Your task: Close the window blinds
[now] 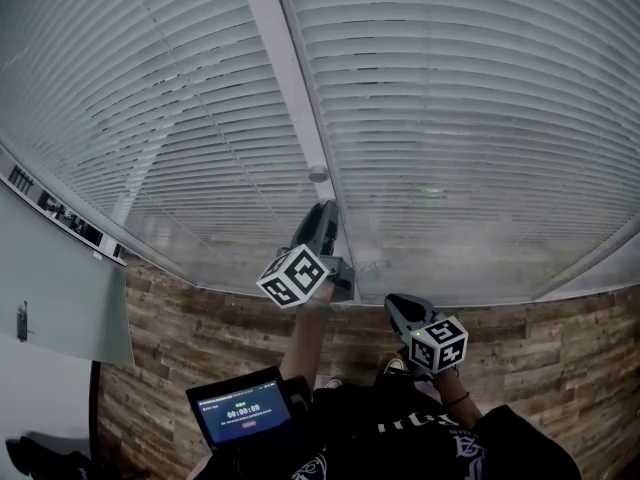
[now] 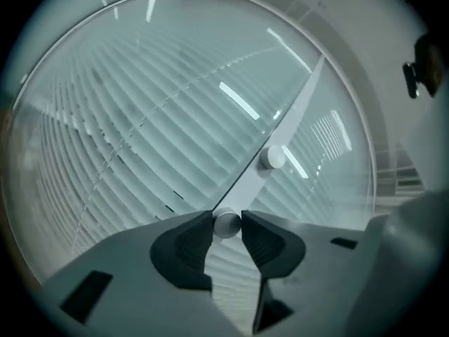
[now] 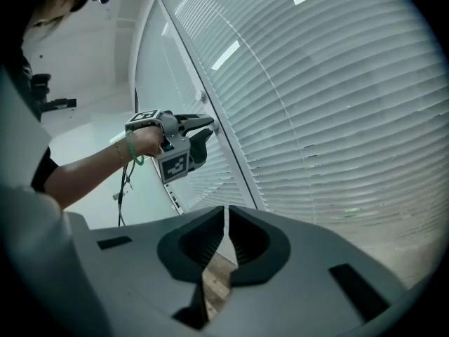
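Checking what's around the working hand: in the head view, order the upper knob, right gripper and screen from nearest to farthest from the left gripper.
1. Upper knob: on the frame, just above the left gripper, which clasps the lower knob.
2. Right gripper: below it, to the right.
3. Screen: lower left, farthest down the picture.
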